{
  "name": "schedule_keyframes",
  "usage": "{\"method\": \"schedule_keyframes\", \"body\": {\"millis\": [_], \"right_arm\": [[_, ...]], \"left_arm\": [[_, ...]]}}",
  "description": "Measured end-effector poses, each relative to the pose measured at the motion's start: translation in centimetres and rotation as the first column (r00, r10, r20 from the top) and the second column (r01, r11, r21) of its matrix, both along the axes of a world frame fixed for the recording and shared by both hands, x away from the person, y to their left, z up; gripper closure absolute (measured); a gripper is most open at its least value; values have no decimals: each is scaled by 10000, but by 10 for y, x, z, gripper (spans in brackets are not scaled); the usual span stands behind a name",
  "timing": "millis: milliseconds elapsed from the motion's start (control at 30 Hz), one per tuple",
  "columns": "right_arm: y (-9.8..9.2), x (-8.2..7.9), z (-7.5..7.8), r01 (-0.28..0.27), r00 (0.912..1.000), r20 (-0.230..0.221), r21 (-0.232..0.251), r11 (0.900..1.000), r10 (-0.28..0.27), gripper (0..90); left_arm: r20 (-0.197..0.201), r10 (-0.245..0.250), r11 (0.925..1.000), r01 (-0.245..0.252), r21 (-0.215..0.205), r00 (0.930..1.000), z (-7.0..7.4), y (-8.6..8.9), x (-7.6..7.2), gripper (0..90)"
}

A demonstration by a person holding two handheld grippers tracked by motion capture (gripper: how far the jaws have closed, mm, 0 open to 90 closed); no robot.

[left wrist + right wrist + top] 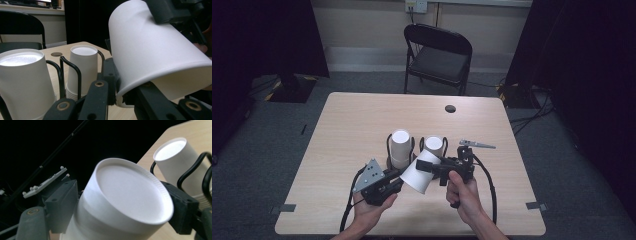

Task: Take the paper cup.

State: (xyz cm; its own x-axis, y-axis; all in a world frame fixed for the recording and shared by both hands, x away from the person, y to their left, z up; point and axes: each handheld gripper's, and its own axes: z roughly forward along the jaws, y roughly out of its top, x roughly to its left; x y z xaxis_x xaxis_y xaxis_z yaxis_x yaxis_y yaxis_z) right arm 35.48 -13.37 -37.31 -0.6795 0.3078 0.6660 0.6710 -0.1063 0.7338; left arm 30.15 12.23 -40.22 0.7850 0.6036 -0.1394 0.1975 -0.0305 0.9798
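Note:
A single white paper cup (pixel 417 172) hangs tilted over the table's near middle, between my two grippers. My left gripper (pixel 399 181) is shut on its wide rim; in the left gripper view the jaws (pixel 121 93) pinch the rim wall of the cup (pixel 150 55). My right gripper (pixel 432 167) stands open around the narrow base, and its pads sit close on either side of the cup (pixel 125 195). Just behind stand two black wire holders, each with a stack of upturned white cups (pixel 400 147) (pixel 433 145).
The wooden table (pixel 352 125) has a cable hole (pixel 450 108) near its far edge. A black folding chair (pixel 437 55) stands behind it. Dark curtains hang at both sides. The cup stacks (pixel 81 70) (pixel 175 157) are close to both grippers.

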Motion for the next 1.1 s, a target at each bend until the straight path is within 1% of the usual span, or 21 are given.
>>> {"method": "schedule_keyframes", "body": {"millis": [33, 133, 200, 233, 300, 433, 500, 533, 633, 667, 733, 800, 833, 867, 900, 933, 967, 1000, 1033, 1067, 1100], "right_arm": [[-1, -1, 1, 68, 9995, 296, -114, 9999, -64, 173], [-4, -2, 5, 315, 9966, 770, -329, 9990, -289, 160], [-4, -1, 5, 331, 9962, 817, -348, 9988, -301, 156], [-5, -1, 5, 404, 9951, 919, -487, 9980, -358, 154], [-5, -1, 4, 414, 9948, 949, -553, 9976, -361, 154], [-6, 1, 1, 548, 9919, 1190, -892, 9945, -439, 158], [-7, 1, 1, 569, 9914, 1223, -887, 9944, -458, 162], [-8, 1, 1, 724, 9880, 1426, -935, 9930, -586, 177], [-12, 2, 2, 774, 9841, 1656, -775, 9940, -637, 176], [-15, 2, 3, 939, 9799, 1830, -740, 9928, -790, 177], [-16, 1, 4, 957, 9790, 1873, -755, 9925, -801, 179], [-19, 1, 5, 1107, 9761, 1973, -898, 9898, -912, 181], [-21, 0, 5, 1157, 9743, 2041, -898, 9892, -954, 182], [-23, 0, 5, 1199, 9736, 2055, -900, 9887, -994, 185], [-26, -2, 5, 1521, 9685, 2148, -1081, 9824, -1263, 193], [-26, -2, 5, 1521, 9685, 2148, -1081, 9824, -1263, 193], [-27, -3, 4, 1576, 9661, 2227, -1073, 9817, -1307, 197], [-29, -3, 4, 1523, 9677, 2189, -1109, 9821, -1254, 197], [-30, -4, 4, 1504, 9687, 2170, -1255, 9806, -1208, 197], [-32, -5, 4, 1501, 9678, 2225, -1335, 9796, -1180, 197], [-33, -6, 3, 1449, 9677, 2265, -1402, 9795, -1108, 202]], "left_arm": [[-58, 24, 10000, -25, -46, 10000, 0, 2, 1, 846], [-310, -110, 9998, 105, -162, 9995, -1, 6, 2, 848], [-458, -291, 9995, 286, -124, 9985, -2, 9, 3, 847], [-623, -272, 9996, 276, 59, 9977, -2, 11, 4, 847], [-729, -220, 9996, 230, 139, 9971, -2, 13, 4, 847], [-910, -417, 9978, 462, 480, 9950, -3, 18, 5, 846], [-922, -407, 9978, 453, 480, 9949, -4, 18, 5, 846], [-901, -387, 9964, 453, 721, 9952, -4, 18, 4, 845], [-906, -525, 9952, 596, 776, 9945, -2, 18, 3, 845], [-944, -581, 9947, 657, 790, 9938, -1, 18, 4, 845], [-1077, -627, 9936, 722, 871, 9922, 0, 18, 4, 844], [-1473, -928, 9884, 1089, 1056, 9847, 1, 18, 6, 844], [-1433, -808, 9891, 971, 1109, 9864, 2, 19, 6, 844], [-1577, -870, 9888, 1046, 1069, 9837, 3, 19, 7, 844], [-1776, -990, 9872, 1191, 1063, 9791, 6, 21, 8, 844], [-1776, -990, 9872, 1191, 1063, 9791, 6, 21, 8, 843], [-1959, -1153, 9841, 1389, 1110, 9738, 7, 21, 10, 843], [-2025, -1370, 9810, 1612, 1082, 9697, 9, 22, 9, 841], [-1995, -1391, 9791, 1650, 1191, 9700, 10, 21, 7, 840], [-2049, -1455, 9737, 1768, 1437, 9679, 12, 19, 6, 841], [-1974, -1436, 9717, 1759, 1575, 9697, 13, 18, 5, 841]]}}
